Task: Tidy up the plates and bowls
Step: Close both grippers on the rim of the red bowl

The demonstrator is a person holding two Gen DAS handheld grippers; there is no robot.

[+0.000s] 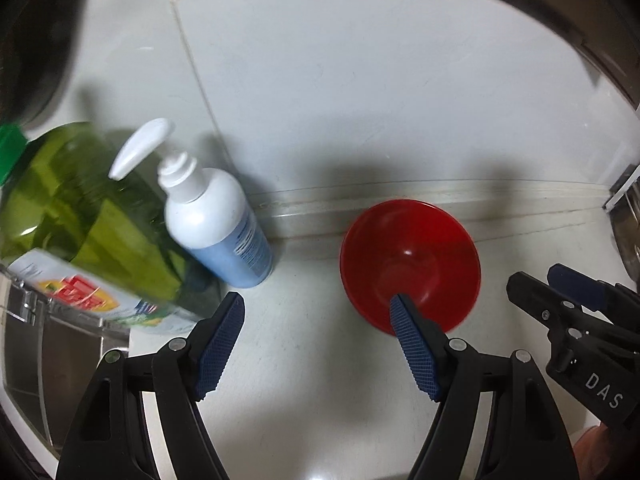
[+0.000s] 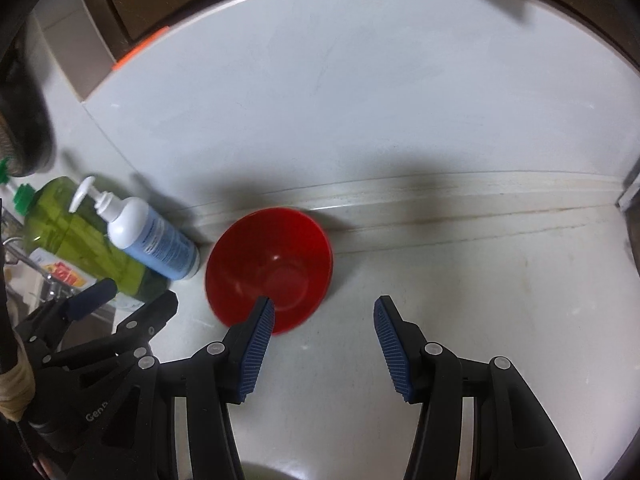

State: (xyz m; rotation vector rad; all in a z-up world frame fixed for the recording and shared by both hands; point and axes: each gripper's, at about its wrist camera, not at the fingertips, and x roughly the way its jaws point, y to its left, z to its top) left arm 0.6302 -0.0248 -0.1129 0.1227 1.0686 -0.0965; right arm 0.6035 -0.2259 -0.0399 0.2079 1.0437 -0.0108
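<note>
A red bowl stands upright and empty on the white counter near the back wall; it also shows in the right wrist view. My left gripper is open and empty, with its right fingertip over the bowl's near rim. My right gripper is open and empty, with its left fingertip over the bowl's near rim. The right gripper shows at the right edge of the left wrist view, and the left gripper at the lower left of the right wrist view.
A white and blue pump bottle and a green dish-soap bottle stand left of the bowl, by the sink edge. They also show in the right wrist view: the pump bottle and the green bottle. A wall rises behind the counter.
</note>
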